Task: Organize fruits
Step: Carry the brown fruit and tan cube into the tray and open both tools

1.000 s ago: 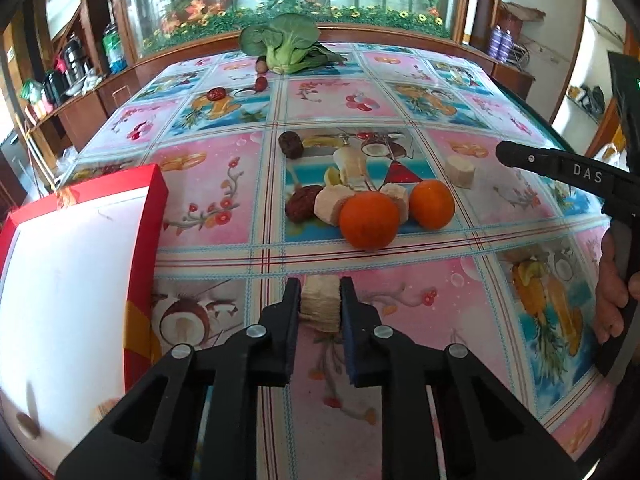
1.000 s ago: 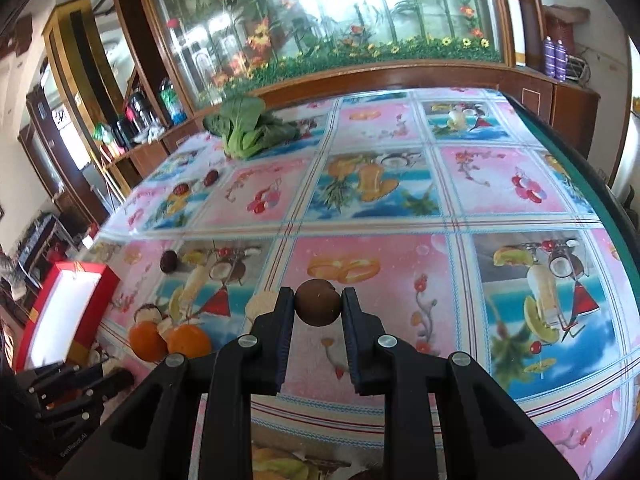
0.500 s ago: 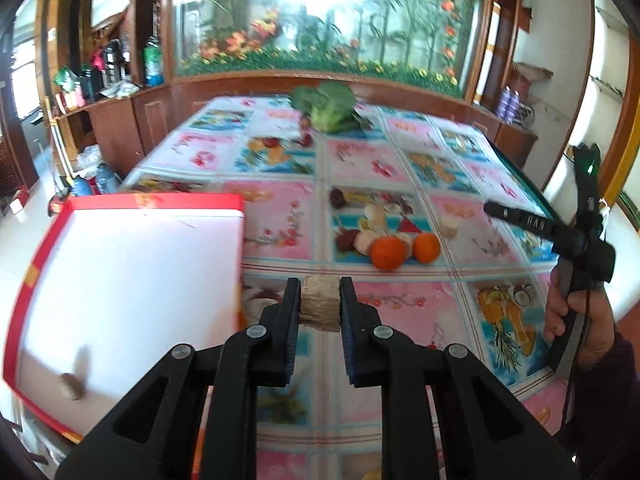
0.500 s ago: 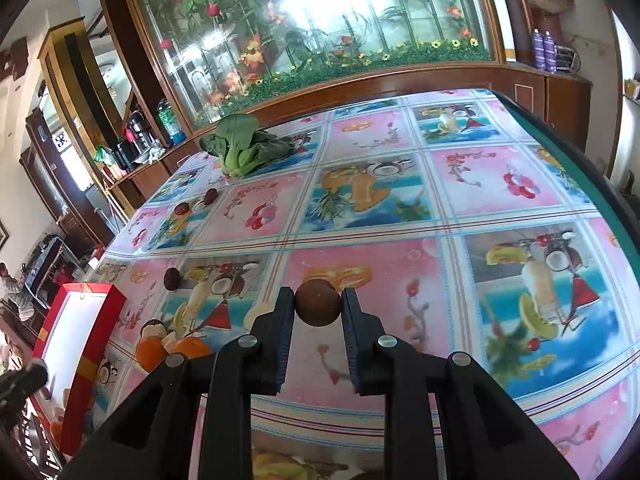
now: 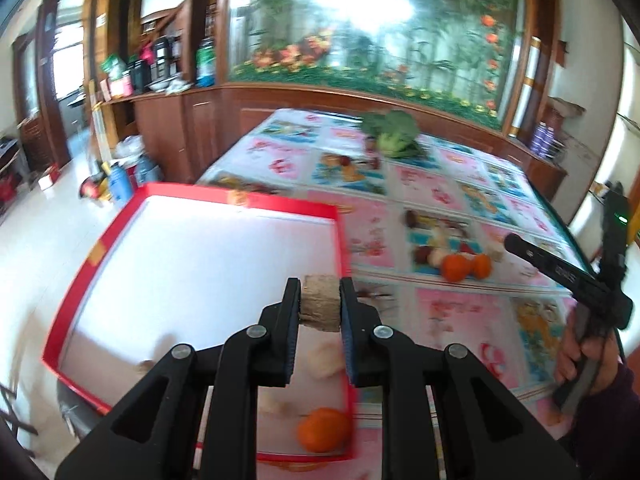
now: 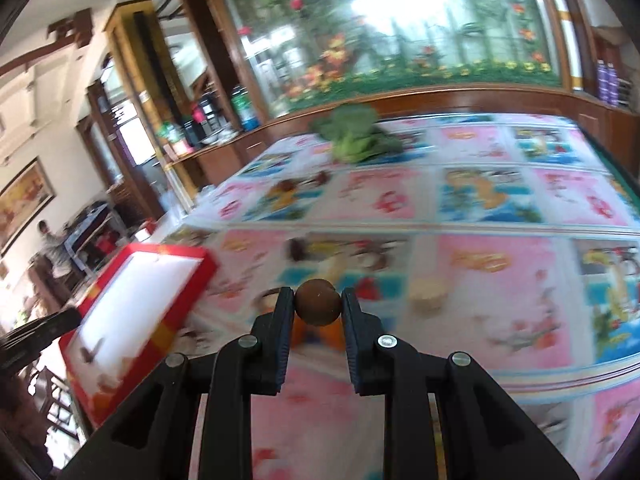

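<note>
Several pieces already in red tray [image 5: 120, 240]. I hold tan chunk [image 5: 320, 306] pinched in left claw [image 5: 320, 312] over it; right claw [image 6: 318, 310] grips brown fruit [image 6: 318, 307] above table [image 6: 480, 272]. Oranges [image 5: 464, 267] remain.

Bare white floor inside red tray [image 5: 338, 240]

Table with fruit-print cloth [image 5: 452, 312], red-rimmed white tray [image 5: 96, 252] at its edge, two oranges [image 5: 464, 266], leafy greens [image 5: 394, 134]
</note>
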`<state>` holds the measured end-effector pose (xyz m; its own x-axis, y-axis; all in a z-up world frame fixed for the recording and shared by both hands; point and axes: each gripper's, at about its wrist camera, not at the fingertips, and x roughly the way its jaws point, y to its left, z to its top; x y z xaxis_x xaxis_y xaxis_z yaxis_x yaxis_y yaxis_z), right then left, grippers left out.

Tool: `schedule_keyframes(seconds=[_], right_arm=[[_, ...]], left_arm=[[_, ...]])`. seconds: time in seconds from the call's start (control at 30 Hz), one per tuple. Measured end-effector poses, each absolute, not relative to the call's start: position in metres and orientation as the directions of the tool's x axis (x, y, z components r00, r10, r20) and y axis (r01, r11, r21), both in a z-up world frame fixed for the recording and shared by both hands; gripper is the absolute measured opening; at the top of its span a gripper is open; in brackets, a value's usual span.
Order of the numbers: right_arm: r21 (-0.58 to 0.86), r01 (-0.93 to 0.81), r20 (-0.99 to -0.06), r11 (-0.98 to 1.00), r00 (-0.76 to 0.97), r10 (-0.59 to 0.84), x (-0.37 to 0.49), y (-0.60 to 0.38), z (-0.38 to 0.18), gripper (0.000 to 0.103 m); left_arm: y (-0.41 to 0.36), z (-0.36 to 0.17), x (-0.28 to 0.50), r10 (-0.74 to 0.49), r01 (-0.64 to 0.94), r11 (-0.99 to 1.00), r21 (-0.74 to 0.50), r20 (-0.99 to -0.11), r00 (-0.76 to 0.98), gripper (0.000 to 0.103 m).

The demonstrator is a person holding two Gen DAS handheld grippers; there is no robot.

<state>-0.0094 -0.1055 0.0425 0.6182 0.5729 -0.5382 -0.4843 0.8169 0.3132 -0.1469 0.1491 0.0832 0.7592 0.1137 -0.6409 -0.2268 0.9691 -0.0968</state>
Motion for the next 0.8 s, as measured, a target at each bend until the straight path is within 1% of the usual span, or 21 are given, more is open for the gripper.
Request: schedule_keyframes(seconds=[0.23,0.37,0.5,0.6,0.8], right_arm=[[0.354,-0.598,-0.532,0.719,0.504,0.680,-0.031,-0.026,0.042,0.022],[0.358,-0.648,-0.539,0.672,0.444,0.715,-0.040,0.020,0.041,0.022],[0.336,-0.680,-0.571,0.652,0.403,0.715,-0.047,0.055,0.035,0.022],[0.309,-0.701,-0.612,0.643,0.371,0.698,-0.052,0.080,0.027,0.022],[0.259,-0.732,-0.674,0.630,0.330,0.661,-0.061,0.098,0.020,0.023]], left_arm=[[0.195,0.063,-0.154,0.204,-0.342,0.936,-0.076,-0.677,0.708,0.021],[0.216,0.051,-0.159,0.246,-0.387,0.921,-0.050,-0.696,0.675,0.021],[0.233,0.041,-0.165,0.269,-0.415,0.909,-0.032,-0.716,0.645,0.021],[0.245,0.034,-0.171,0.278,-0.432,0.902,-0.028,-0.727,0.628,0.021],[0.254,0.029,-0.176,0.303,-0.445,0.895,-0.002,-0.730,0.613,0.021]])
